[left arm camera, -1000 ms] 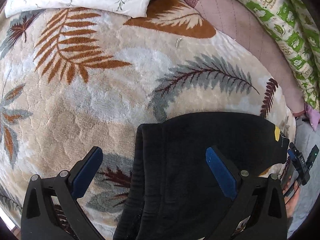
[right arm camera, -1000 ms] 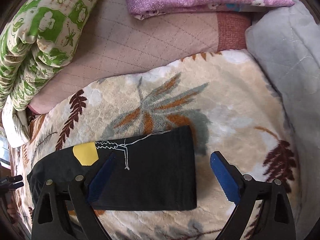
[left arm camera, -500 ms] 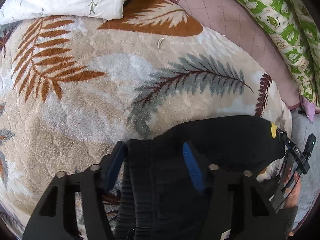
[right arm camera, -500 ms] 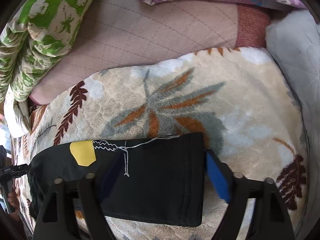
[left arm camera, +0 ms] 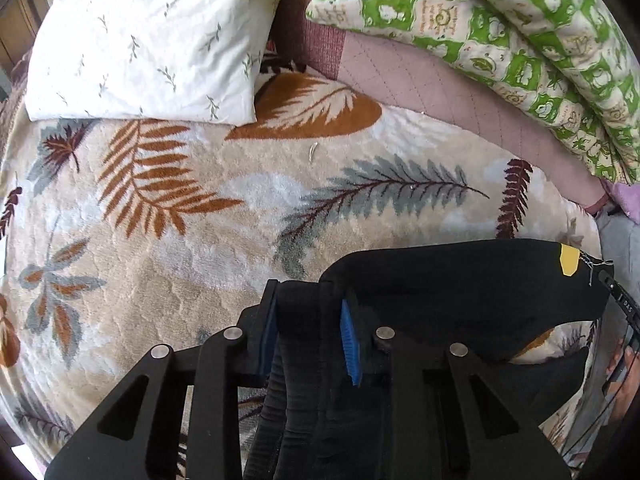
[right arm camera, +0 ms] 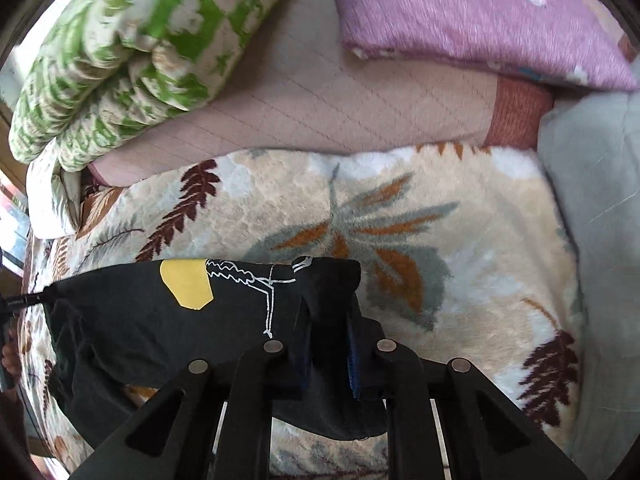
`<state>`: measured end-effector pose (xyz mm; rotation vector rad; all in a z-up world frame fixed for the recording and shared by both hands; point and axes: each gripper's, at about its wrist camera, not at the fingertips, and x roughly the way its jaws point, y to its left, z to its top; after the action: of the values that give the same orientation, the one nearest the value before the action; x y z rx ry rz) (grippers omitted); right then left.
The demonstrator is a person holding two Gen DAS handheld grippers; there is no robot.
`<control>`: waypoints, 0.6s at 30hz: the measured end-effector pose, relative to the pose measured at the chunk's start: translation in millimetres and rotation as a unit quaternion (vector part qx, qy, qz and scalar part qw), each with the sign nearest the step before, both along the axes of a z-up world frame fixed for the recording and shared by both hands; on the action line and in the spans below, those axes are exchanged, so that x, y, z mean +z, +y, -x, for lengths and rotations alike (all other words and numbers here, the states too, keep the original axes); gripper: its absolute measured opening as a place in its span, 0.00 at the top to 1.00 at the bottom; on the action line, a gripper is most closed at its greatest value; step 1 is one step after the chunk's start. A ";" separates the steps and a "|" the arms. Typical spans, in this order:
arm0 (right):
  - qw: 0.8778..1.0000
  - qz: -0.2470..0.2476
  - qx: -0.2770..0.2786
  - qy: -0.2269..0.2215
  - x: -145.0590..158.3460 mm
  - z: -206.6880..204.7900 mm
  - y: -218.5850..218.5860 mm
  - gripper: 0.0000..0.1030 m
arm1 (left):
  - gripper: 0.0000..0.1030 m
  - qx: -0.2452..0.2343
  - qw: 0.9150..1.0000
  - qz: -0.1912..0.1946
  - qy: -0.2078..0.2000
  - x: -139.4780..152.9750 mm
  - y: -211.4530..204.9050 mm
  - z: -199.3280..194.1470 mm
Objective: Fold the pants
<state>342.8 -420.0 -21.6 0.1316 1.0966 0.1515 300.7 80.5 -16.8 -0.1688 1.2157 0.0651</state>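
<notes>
The black pants [left arm camera: 460,292] lie across a cream leaf-print blanket [left arm camera: 192,216], with a yellow patch [left arm camera: 569,259] and white line print near one end. My left gripper [left arm camera: 308,320] is shut on the ribbed waistband end of the pants, bunching the cloth between its blue pads. In the right wrist view the pants [right arm camera: 168,328] show the yellow patch [right arm camera: 186,283]. My right gripper [right arm camera: 329,340] is shut on the leg-hem end, which is raised off the blanket [right arm camera: 460,264]. The cloth sags between the two grippers.
A white sprig-print pillow [left arm camera: 140,40] lies at the blanket's far left. A green and white quilt [left arm camera: 500,32] is bundled at the back over a pink quilted sheet [right arm camera: 320,112]. A purple pillow [right arm camera: 480,20] and a grey blanket [right arm camera: 600,208] lie to the right.
Both grippers went from open around the pants' ends to shut on them. Both ends have since lifted off the blanket, and the cloth now hangs between them.
</notes>
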 end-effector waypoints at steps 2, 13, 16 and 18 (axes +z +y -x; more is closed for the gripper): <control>1.000 0.016 0.014 -0.015 12.9 9.6 4.3 0.87 | 0.75 0.001 1.000 -0.017 -0.016 10.4 -1.6 9.7; 0.993 0.080 0.048 -0.072 48.8 89.4 8.2 0.87 | 0.75 0.008 0.993 -0.069 -0.096 39.4 -20.3 90.0; 0.992 0.079 0.053 -0.083 49.0 116.7 7.9 0.87 | 0.75 0.011 0.993 -0.063 -0.096 30.9 -16.2 120.3; 0.991 0.080 0.056 -0.087 46.1 135.0 7.2 0.87 | 0.75 0.012 0.994 -0.055 -0.092 20.7 -13.2 141.4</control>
<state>207.8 -412.7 24.5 -0.0850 0.9387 0.1714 159.4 67.4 3.9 -0.0909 1.0242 0.1347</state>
